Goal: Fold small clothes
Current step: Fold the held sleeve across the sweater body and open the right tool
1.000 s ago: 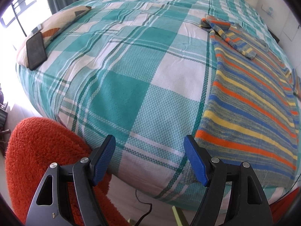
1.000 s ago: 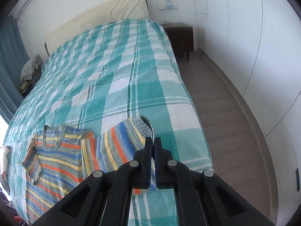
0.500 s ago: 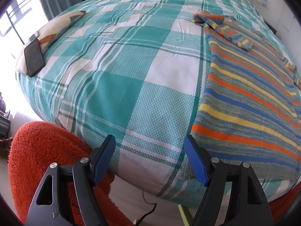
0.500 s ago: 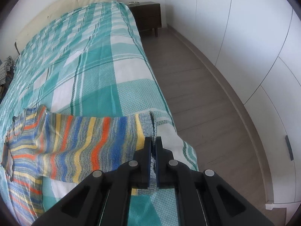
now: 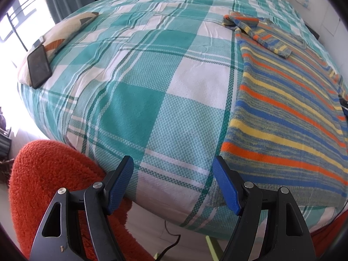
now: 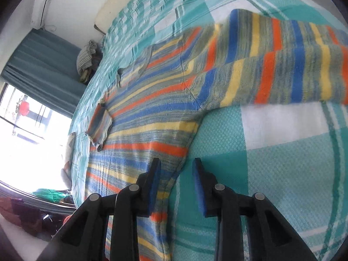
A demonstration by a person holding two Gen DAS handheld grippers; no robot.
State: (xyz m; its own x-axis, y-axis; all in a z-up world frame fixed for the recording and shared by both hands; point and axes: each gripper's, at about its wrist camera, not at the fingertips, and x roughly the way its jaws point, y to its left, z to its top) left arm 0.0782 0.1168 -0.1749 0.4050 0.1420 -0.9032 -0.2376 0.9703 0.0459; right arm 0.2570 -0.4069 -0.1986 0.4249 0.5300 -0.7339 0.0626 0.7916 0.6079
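A small striped knit sweater (image 5: 289, 113) in orange, blue, yellow and grey lies flat on the teal plaid bedspread (image 5: 152, 100). One sleeve (image 5: 261, 34) is folded over its far end. My left gripper (image 5: 173, 180) is open and empty at the bed's near edge, its right finger beside the sweater's hem corner. In the right wrist view the sweater's body (image 6: 148, 117) lies spread out with the other sleeve (image 6: 282, 65) stretched to the right. My right gripper (image 6: 177, 178) is open and empty over the sweater's side edge.
A black phone (image 5: 39, 66) lies on a patterned cushion (image 5: 65, 32) at the bed's left edge. An orange fluffy seat (image 5: 50, 184) stands below the bed. Curtains (image 6: 41, 56), a window (image 6: 26, 117) and a clothes pile (image 6: 89, 63) lie beyond the bed.
My right gripper has let go of the sleeve, opened, and moved to the sweater's side edge. My left gripper has edged closer to the bed and stays open.
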